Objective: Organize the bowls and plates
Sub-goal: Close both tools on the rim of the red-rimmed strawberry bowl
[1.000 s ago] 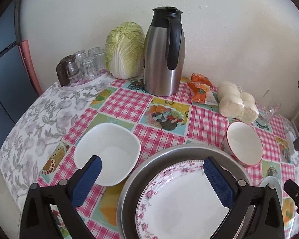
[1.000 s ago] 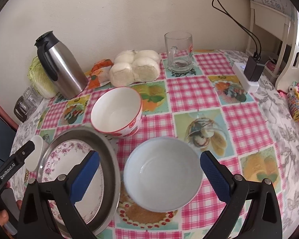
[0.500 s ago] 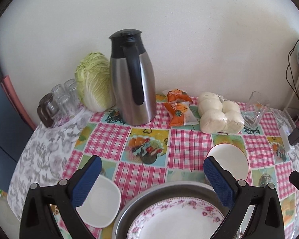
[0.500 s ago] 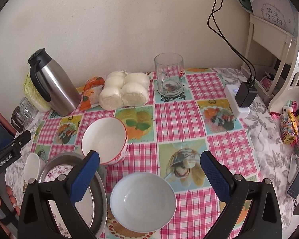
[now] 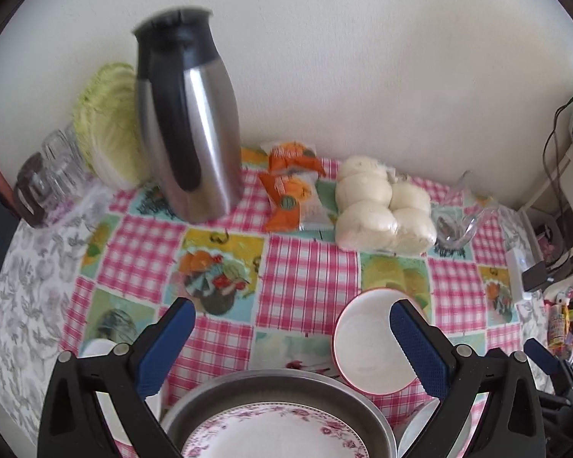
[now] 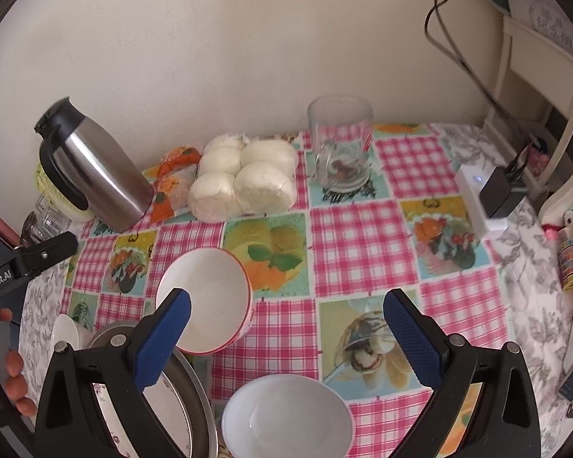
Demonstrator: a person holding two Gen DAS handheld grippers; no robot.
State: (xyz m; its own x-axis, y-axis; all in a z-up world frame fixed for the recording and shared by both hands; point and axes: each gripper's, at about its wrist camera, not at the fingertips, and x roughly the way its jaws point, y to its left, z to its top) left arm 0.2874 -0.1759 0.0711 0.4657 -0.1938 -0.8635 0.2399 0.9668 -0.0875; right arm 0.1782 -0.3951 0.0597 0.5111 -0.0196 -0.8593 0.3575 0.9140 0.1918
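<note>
Both grippers, the left gripper (image 5: 286,347) and right gripper (image 6: 286,337), are hovering wide apart and holding nothing, so nothing is being gathered yet. The red-rimmed bowl (image 6: 204,301) is sitting beside the metal tray (image 5: 286,385) carrying the flowered plate (image 5: 271,435). Picking a bowl likely comes next. Only the right view is showing the white bowl (image 6: 288,416) fully

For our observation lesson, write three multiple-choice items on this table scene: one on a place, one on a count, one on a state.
1. Where does the floral plate lie?
A in the metal pan
B under the kettle
C on the buns

2. How many bowls does the right wrist view show?
A one
B two
C five

3. How does the right gripper stand?
A shut on a bowl
B open, holding nothing
C shut on the mug

Key: A, the pan's rim rings it; B, red-rimmed bowl and white bowl; B, fingers spread, nothing between.
</note>
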